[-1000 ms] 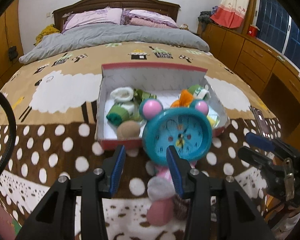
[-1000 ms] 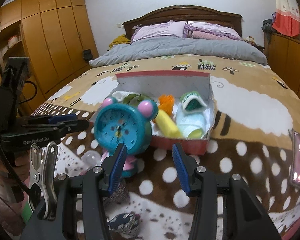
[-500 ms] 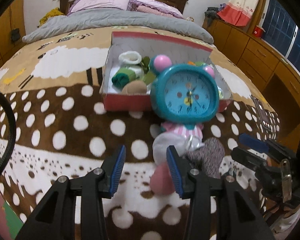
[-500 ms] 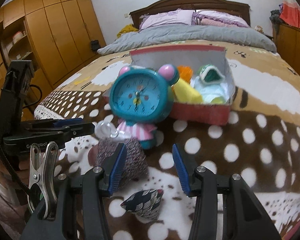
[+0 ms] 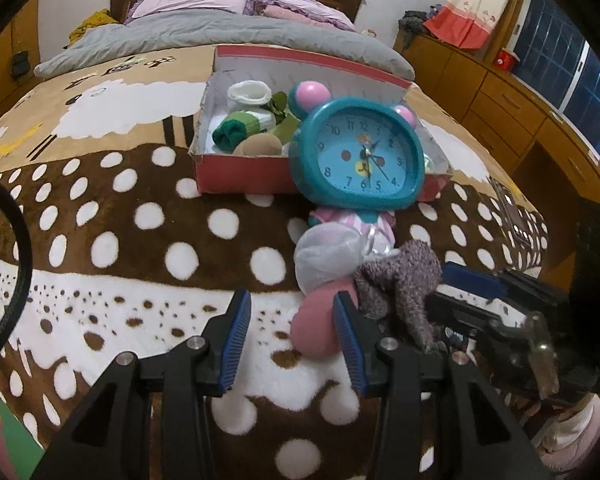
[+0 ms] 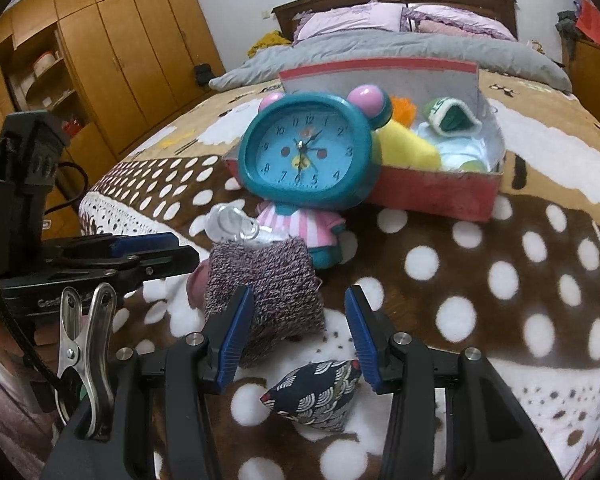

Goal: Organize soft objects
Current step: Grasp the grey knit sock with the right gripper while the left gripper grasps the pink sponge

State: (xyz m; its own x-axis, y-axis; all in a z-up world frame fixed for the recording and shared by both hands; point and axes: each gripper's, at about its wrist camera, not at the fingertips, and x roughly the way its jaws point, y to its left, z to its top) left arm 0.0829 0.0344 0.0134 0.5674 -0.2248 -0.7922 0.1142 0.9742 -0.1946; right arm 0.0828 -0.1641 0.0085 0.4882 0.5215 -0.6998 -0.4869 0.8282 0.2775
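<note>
A: Bedroom, spotted blanket [image 5: 112, 248] on the bed; how do the jaws stand?

B: Left gripper [image 5: 290, 334] wide, holding nothing, pink ball [image 5: 320, 328] just inside its right finger; right gripper [image 6: 296, 334] wide too, knit sock [image 6: 266, 288] at its left finger, patterned pouch [image 6: 312, 392] below.

A: Further out?

B: Clock [image 5: 360, 160] stands behind them, before the red box [image 5: 240, 174]; rolled socks [image 5: 240, 130] lie inside.

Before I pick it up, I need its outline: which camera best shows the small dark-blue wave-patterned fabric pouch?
The right wrist view: the dark-blue wave-patterned pouch lies whole on the blanket just below the open right gripper. The left wrist view shows at most a dark sliver, unclear.
</note>
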